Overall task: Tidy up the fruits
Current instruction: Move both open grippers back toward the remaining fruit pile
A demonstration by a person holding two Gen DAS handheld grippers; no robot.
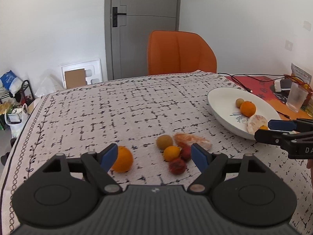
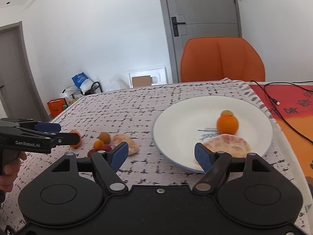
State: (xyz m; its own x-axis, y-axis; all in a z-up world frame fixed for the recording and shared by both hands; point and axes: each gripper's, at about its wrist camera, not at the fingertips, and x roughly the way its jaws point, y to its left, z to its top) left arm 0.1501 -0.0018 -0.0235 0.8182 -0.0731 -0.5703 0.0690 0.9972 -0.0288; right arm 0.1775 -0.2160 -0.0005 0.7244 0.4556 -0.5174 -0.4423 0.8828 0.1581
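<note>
While both tools hover over the patterned cloth (image 1: pixel 121 105), the left gripper (image 1: pixel 154 156) has its fingers spread and empty, with a big orange (image 1: pixel 123 161) at nine o'clock of its left pad. Loose fruits (image 1: pixel 174 154) lie ahead. At two o'clock, the white plate (image 2: pixel 176 121) holds an orange (image 2: pixel 227 124), a peeled segment (image 2: pixel 228 145), and what may be a longan. Over the plate's near rim, the right gripper (image 2: pixel 161 156) gapes wide, empty.

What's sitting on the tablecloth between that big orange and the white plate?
A fruit cluster: brownish round fruit, small orange, two red fruits, peeled citrus piece. Clearest between orange and plate in the left wrist view.
</note>
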